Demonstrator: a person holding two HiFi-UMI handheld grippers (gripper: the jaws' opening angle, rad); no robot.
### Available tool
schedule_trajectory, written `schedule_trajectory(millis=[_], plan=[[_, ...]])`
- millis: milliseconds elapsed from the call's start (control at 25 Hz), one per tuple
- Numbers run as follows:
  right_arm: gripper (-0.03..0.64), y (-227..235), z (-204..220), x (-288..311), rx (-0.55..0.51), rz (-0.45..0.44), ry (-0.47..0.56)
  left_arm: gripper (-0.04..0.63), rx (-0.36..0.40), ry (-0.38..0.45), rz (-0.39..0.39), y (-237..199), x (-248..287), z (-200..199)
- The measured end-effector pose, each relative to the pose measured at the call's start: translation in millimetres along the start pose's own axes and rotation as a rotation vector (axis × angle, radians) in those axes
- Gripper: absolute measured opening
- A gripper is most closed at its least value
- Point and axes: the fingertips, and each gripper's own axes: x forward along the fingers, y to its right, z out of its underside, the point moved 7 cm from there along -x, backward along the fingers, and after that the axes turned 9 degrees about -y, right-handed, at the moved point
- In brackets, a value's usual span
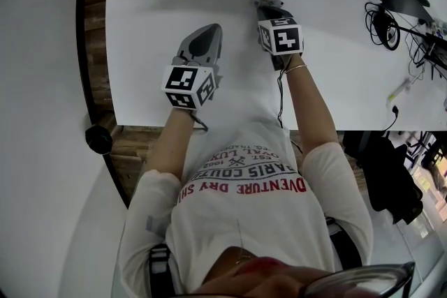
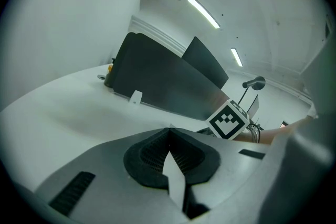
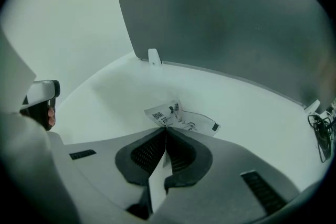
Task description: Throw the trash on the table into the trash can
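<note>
The white table (image 1: pixel 335 66) fills most of the head view, and a person in a white printed T-shirt (image 1: pixel 244 213) leans over its near edge with both arms stretched forward. Only the two gripper views show the tall dark partition panel (image 3: pixel 236 23) standing along the table's far side, with a small white clip (image 3: pixel 153 56) at its foot. The left gripper view alone takes in the ceiling light strips (image 2: pixel 203 12). In the head view the left gripper (image 2: pixel 169 129) hangs over bare tabletop, nearer the person than the right gripper (image 3: pixel 166 127), which points steeply down further up the table. The left gripper's own view shows its jaws clenched tip to tip with nothing caught between them. A tangle of black cables (image 1: pixel 391 24) lies well apart at the table's right end. The trash, a small crumpled paper scrap (image 3: pixel 181 118) printed with codes, lies on the table; the head view gives only a pale speck there, while the right gripper view shows the jaws pinched together on its near edge.
</note>
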Motion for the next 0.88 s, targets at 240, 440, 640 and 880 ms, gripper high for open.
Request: schedule_trajectory(millis=[240,440,640,880], plan=[[0.028,-21,-11,-28,-0.12,-0.113,0.133,0.023,0.034,0.128,-0.111,20,-24,-2],[0.028,-41,20,-73,-0.201,-0.195,0.175,0.023,-0.019,0.183,-0.196,62,-58,23],[0.028,-73,38,-111,-0.337,-0.339,0.246,0.023,-0.105,0.283,-0.35,95,-98,67],[0.028,-142,91,-142,-0.515,-0.517,0.248,0.023,-0.231,0.364,-0.549,135,-168,152]])
